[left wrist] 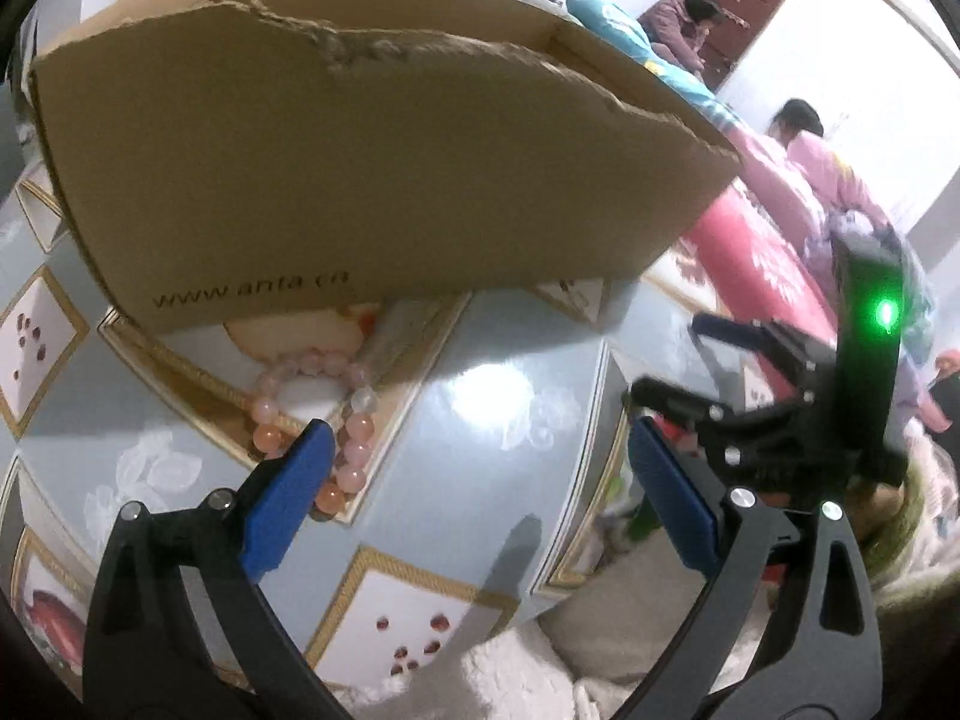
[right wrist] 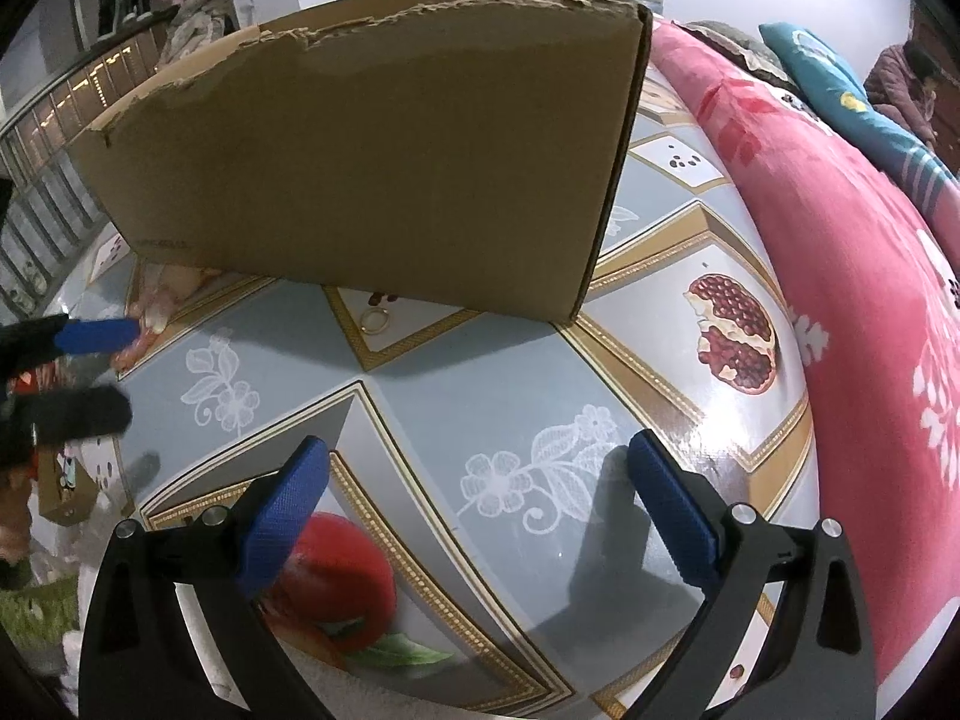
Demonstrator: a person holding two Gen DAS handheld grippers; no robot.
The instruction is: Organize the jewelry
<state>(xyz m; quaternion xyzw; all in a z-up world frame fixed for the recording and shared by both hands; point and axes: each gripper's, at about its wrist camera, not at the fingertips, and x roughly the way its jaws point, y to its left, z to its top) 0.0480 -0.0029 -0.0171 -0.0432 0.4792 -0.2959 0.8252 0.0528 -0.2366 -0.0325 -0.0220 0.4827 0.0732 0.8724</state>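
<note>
One cardboard box [right wrist: 372, 168], one bead bracelet [left wrist: 336, 420], one ring [right wrist: 375, 320], two people.

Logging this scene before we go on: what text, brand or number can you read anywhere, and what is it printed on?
"www.anta.cn": printed low on the side of the cardboard box, left wrist view; the last letters are blurred, so that ending is my best reading.
A short dark print near the box's lower left corner, right wrist view: too small and blurred to read.
Nothing else is readable.

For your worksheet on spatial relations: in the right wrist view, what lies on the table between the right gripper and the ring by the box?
Nothing: only bare patterned tabletop lies between the right gripper and the ring.
</note>
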